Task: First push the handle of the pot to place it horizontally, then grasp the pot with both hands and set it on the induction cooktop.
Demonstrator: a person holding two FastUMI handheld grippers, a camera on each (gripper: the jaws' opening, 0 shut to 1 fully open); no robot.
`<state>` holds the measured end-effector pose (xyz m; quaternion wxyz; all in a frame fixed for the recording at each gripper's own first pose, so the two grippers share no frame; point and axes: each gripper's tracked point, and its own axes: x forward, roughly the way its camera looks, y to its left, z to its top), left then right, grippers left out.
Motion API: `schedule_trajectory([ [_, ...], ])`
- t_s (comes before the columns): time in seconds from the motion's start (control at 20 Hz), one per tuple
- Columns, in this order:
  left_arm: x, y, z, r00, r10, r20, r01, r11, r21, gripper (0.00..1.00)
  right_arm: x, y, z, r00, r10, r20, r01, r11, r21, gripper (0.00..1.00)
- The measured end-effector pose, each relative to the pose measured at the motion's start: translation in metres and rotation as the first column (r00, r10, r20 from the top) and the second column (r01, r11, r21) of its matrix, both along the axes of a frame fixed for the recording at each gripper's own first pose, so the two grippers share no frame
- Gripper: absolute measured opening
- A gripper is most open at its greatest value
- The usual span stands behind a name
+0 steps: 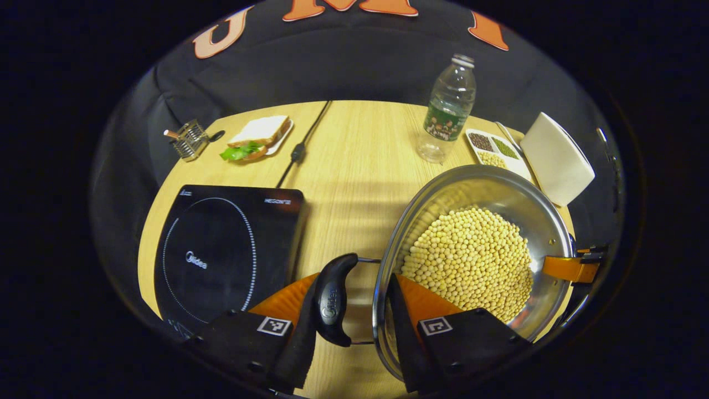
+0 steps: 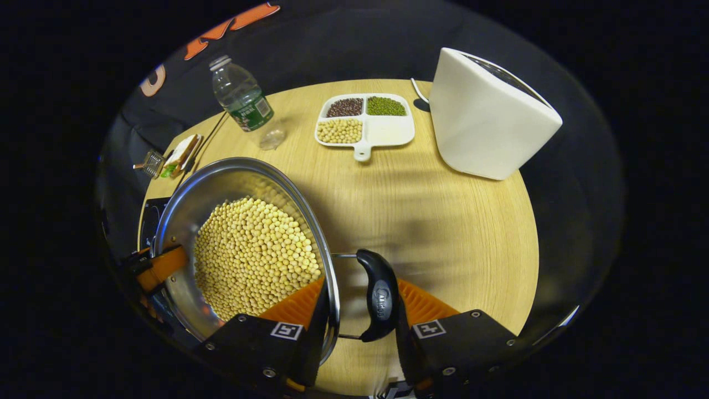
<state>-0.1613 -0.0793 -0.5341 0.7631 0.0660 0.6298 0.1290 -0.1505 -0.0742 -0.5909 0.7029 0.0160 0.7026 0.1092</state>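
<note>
Straddling the pot (image 1: 476,260) from opposite sides, we hold one side handle (image 1: 334,299) between the fingers of the left gripper (image 1: 352,327) and the other handle (image 2: 379,296) between the fingers of the right gripper (image 2: 354,332); whether either pair presses firmly on its handle we cannot tell, as each also brackets the rim. The pot, full of pale beans (image 2: 252,257), sits on the wooden table (image 1: 354,166). In the left gripper view the cooktop (image 1: 221,249) lies just beside the pot, on the left gripper's own side, away from the right gripper. We judge that the carry runs sideways along the line joining the two handles, with the left gripper leading.
</note>
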Motion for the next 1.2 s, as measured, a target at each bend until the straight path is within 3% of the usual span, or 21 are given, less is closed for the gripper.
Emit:
schedule_trajectory([
  [0.05, 0.002, 0.006, 0.010, 1.000, 0.009, 0.022, -0.010, 1.000, 0.014, 0.70, -0.003, 0.001, -0.005, 1.000, -0.005, 0.019, 0.005, 1.000, 0.014, 0.51],
  [0.1, 0.002, 0.012, 0.019, 0.999, 0.021, 0.045, -0.022, 0.999, 0.026, 0.70, -0.004, 0.001, -0.009, 0.999, -0.002, 0.037, 0.001, 1.000, 0.023, 0.54],
  [0.4, -0.002, 0.041, 0.065, 0.990, 0.066, 0.128, -0.078, 0.993, 0.088, 0.70, 0.004, -0.006, -0.011, 0.995, 0.023, 0.095, -0.030, 0.997, 0.075, 0.54],
  [0.45, -0.002, 0.046, 0.073, 0.988, 0.069, 0.140, -0.084, 0.992, 0.099, 0.70, 0.005, -0.005, -0.012, 0.994, 0.026, 0.105, -0.034, 0.996, 0.080, 0.50],
  [0.5, -0.003, 0.050, 0.080, 0.986, 0.075, 0.151, -0.092, 0.990, 0.107, 0.70, 0.007, -0.005, -0.013, 0.993, 0.030, 0.117, -0.040, 0.996, 0.086, 0.54],
  [0.85, -0.003, 0.098, 0.116, 0.976, 0.094, 0.197, -0.115, 0.989, 0.096, 0.70, 0.011, -0.005, -0.015, 0.982, 0.037, 0.184, -0.052, 0.996, 0.078, 0.54],
  [0.95, -0.004, 0.123, 0.125, 0.978, 0.084, 0.191, -0.102, 0.991, 0.086, 0.69, 0.009, -0.003, -0.012, 0.981, 0.032, 0.192, -0.045, 0.997, 0.062, 0.59],
  [1.0, -0.005, 0.139, 0.126, 0.979, 0.080, 0.188, -0.096, 0.992, 0.082, 0.69, 0.010, -0.002, -0.015, 0.981, 0.032, 0.194, -0.044, 0.997, 0.056, 0.54],
  [1.2, -0.008, 0.206, 0.137, 0.983, 0.071, 0.168, -0.084, 0.994, 0.072, 0.70, 0.005, -0.001, -0.011, 0.983, 0.030, 0.180, -0.039, 0.998, 0.045, 0.54],
])
